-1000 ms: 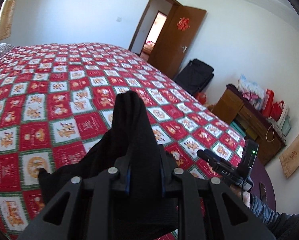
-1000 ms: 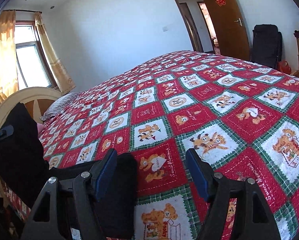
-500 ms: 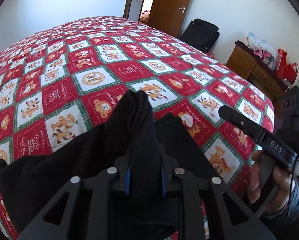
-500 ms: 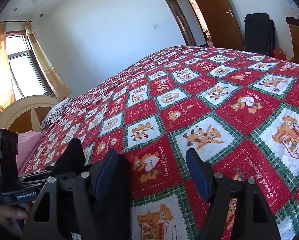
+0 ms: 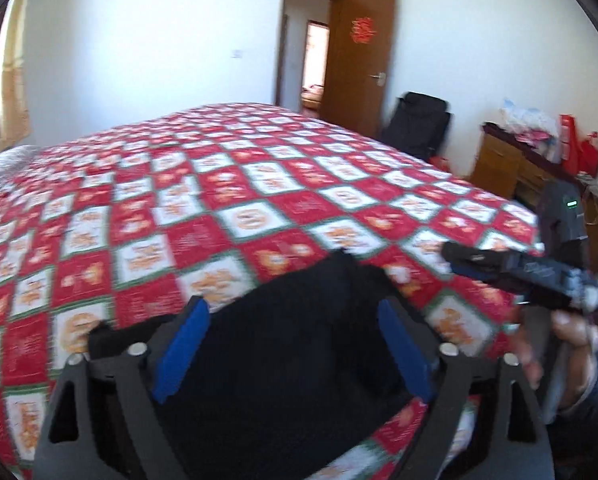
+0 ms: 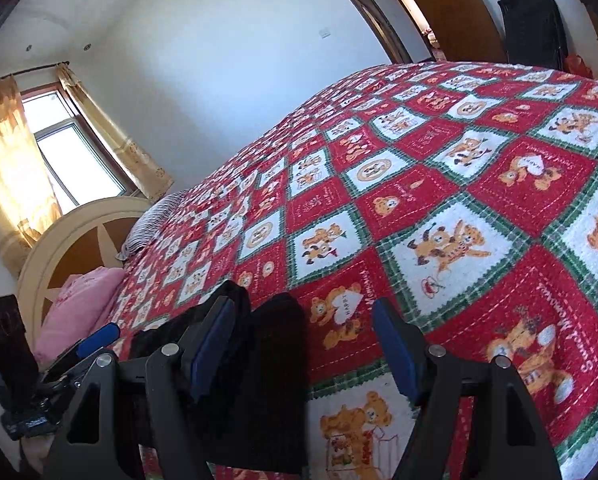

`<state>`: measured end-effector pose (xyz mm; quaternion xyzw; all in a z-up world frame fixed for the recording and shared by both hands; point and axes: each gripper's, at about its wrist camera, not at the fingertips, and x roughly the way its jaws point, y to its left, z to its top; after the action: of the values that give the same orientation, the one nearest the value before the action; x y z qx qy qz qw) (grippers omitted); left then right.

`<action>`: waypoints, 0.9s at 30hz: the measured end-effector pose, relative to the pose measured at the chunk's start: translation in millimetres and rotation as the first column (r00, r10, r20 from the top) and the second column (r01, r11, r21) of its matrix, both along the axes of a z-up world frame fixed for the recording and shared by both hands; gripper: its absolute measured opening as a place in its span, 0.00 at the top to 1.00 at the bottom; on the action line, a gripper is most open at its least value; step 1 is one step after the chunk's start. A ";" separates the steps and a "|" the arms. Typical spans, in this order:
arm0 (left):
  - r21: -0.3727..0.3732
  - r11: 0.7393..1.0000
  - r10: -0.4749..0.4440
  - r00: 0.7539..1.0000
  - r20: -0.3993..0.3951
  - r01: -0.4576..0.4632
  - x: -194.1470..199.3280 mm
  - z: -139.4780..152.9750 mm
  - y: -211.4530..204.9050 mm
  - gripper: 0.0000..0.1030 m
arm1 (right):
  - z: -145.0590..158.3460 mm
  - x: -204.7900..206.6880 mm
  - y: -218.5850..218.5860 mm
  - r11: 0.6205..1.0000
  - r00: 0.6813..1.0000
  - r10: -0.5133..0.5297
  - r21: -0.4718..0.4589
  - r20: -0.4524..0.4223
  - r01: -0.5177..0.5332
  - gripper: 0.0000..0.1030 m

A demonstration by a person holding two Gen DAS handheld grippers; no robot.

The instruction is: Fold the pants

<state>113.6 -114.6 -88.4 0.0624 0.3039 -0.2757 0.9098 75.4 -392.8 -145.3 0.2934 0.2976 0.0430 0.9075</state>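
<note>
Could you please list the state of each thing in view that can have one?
Left hand-held gripper: open, jaws just opened, pants lying between them, not pinched.
Right hand-held gripper: open, holding nothing.
Black pants: bunched on the quilt, folding not finished.
Door: open.
Curtains: drawn aside from the window.

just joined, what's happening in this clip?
A person is folding black fabric pants on a bed with a red, white and green teddy-bear quilt. The left hand-held gripper has just been opening; the pants lie between its spread jaws, no longer pinched. The right hand-held gripper stands open at the pants' edge, holding nothing.
</note>
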 end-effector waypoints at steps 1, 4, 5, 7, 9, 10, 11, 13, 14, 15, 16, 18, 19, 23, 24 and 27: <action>0.016 0.999 0.038 0.999 0.015 -0.038 2.7 -4.5 7.6 0.07 | 2.0 1.0 5.6 1.000 1.000 0.025 0.009 -0.002 -0.025 0.29; 0.053 0.988 0.146 0.989 0.015 -0.146 17.3 -23.0 32.2 0.07 | 5.1 4.6 24.0 0.995 0.995 0.097 0.032 -0.019 -0.096 0.22; 0.049 0.985 0.168 0.986 -0.001 -0.168 21.5 -28.1 37.7 0.07 | 4.4 5.5 30.9 0.993 0.993 0.113 0.032 -0.033 -0.112 0.20; 0.029 0.977 0.211 0.977 -0.042 -0.210 29.4 -40.8 52.6 0.07 | 2.9 8.2 45.1 0.989 0.987 0.149 0.035 -0.056 -0.147 0.19; 0.025 0.971 0.238 0.970 -0.057 -0.237 31.7 -49.5 60.8 0.07 | 0.6 11.5 61.8 0.980 0.977 0.198 0.031 -0.078 -0.196 0.19; 0.023 0.969 0.248 0.967 -0.064 -0.247 33.4 -53.5 63.5 0.07 | -0.8 12.6 68.4 0.977 0.973 0.214 0.018 -0.090 -0.213 0.19; 0.022 0.967 0.253 0.965 -0.070 -0.252 34.6 -56.7 64.6 0.07 | -2.9 14.5 78.6 0.971 0.966 0.235 -0.005 -0.109 -0.237 0.19; 0.015 0.965 0.262 0.962 -0.077 -0.262 35.3 -61.0 64.3 0.07 | -8.6 18.1 89.0 0.965 0.958 0.249 -0.049 -0.141 -0.258 0.19; 0.010 0.964 0.264 0.961 -0.081 -0.264 34.5 -62.0 63.6 0.07 | -12.2 18.5 92.8 0.963 0.958 0.246 -0.075 -0.150 -0.259 0.19; 0.007 0.965 0.263 0.961 -0.082 -0.263 32.6 -62.3 64.2 0.07 | -14.2 19.0 92.5 0.963 0.959 0.242 -0.083 -0.149 -0.256 0.19; 0.005 0.966 0.258 0.963 -0.079 -0.259 31.6 -62.6 62.4 0.07 | -16.9 19.4 91.8 0.965 0.960 0.233 -0.088 -0.154 -0.249 0.19; 0.007 0.967 0.254 0.965 -0.072 -0.254 29.1 -62.6 63.2 0.07 | -17.3 19.2 85.4 0.969 0.965 0.217 -0.087 -0.150 -0.232 0.32; 0.004 0.967 0.253 0.965 -0.069 -0.253 28.4 -62.1 63.9 0.07 | -15.2 18.9 84.6 0.967 0.963 0.226 -0.086 -0.145 -0.240 0.61; -0.030 0.962 0.269 0.960 -0.079 -0.272 28.6 -59.8 74.3 0.07 | -0.1 7.0 81.6 0.965 0.968 0.232 -0.106 -0.093 -0.242 0.83; -0.035 0.961 0.270 0.959 -0.082 -0.274 28.9 -60.1 75.4 0.07 | 3.2 1.8 78.5 0.966 0.970 0.230 -0.102 -0.077 -0.237 0.84; -0.047 0.962 0.264 0.960 -0.096 -0.269 28.4 -62.9 77.3 0.07 | 4.7 -10.9 67.0 0.973 0.977 0.205 -0.095 -0.062 -0.210 0.84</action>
<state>142.0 -37.3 -151.3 -0.0183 0.3414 -0.1620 0.9257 64.5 -325.8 -140.6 0.2154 0.3516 0.1148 0.9038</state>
